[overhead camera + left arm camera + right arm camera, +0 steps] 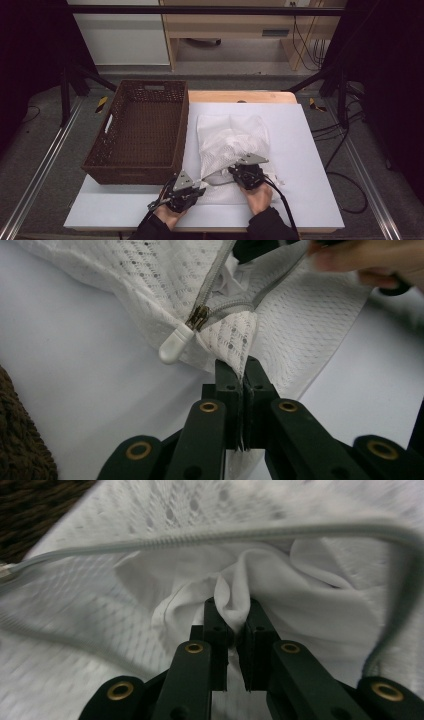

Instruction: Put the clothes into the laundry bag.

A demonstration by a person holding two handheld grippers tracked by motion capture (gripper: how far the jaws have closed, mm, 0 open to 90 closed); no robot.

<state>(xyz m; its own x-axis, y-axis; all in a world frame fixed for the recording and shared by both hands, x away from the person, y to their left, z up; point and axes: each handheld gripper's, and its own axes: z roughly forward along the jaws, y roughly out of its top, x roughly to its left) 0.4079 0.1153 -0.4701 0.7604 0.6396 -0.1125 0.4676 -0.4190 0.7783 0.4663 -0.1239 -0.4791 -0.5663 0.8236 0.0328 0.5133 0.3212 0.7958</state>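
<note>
Jaws of the left gripper (pixel 243 371) are being clamped on the white mesh zippered laundry bag (pixel 232 137) on the counter; the right gripper (pixel 233 611) is pinching white cloth (pixel 260 580) inside. Pulling could drag the bag along if the mesh slips free.

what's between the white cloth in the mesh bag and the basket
The right hand-held gripper pinches the white cloth inside the unzipped mesh bag. The bag's zipper edge arches over it; the brown basket wall is beyond.
</note>
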